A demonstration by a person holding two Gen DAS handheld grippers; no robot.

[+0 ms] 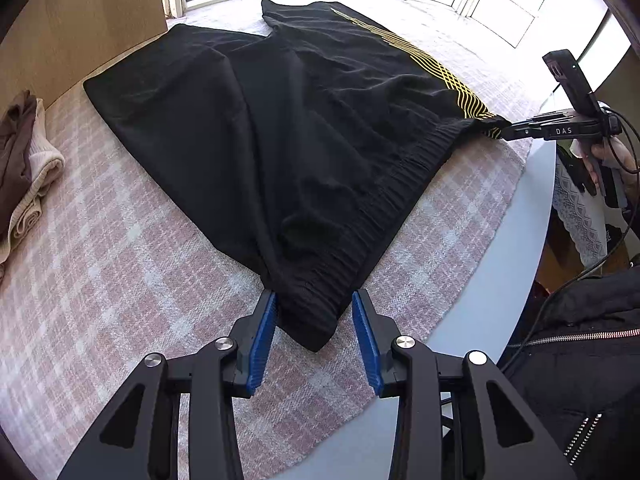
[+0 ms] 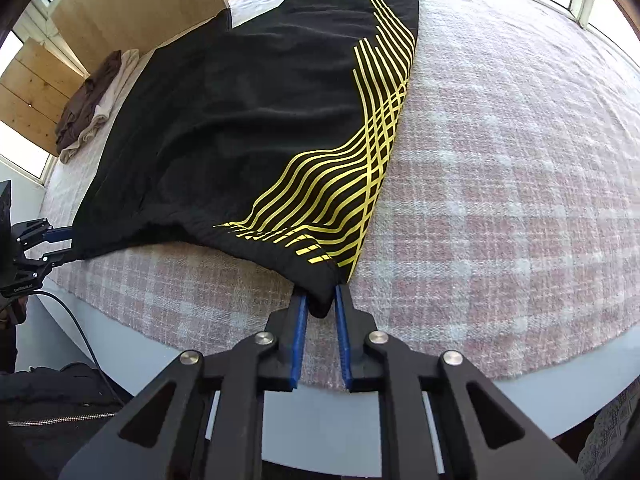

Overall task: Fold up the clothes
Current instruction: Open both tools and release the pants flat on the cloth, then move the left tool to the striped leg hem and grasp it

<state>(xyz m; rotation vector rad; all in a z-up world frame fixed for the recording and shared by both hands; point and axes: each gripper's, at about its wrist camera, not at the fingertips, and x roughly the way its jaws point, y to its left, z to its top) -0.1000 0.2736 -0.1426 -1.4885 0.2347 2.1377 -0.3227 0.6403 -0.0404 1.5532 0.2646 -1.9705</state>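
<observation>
Black shorts (image 1: pixel 288 128) with yellow wavy stripes (image 2: pixel 340 184) lie spread on a pink plaid cloth (image 1: pixel 100 280), waistband toward me. My left gripper (image 1: pixel 314 294) has the near waistband corner bunched between its blue pads (image 1: pixel 262 336), and folds run out from the tips; it also shows at the left edge of the right wrist view as the left gripper (image 2: pixel 68 246). My right gripper (image 2: pixel 320 294) is pinched shut on the striped waistband corner. In the left wrist view the right gripper (image 1: pixel 506 132) grips that corner at the far right, with the waistband stretched between both grippers.
Folded brown and cream clothes (image 1: pixel 24 160) (image 2: pixel 96 100) sit at the far left by a wooden panel (image 1: pixel 92 12). The round table's grey rim (image 1: pixel 500 280) curves just past the plaid cloth. A person's black zipped jacket (image 1: pixel 580 360) and a cable hang beside it. Windows stand behind.
</observation>
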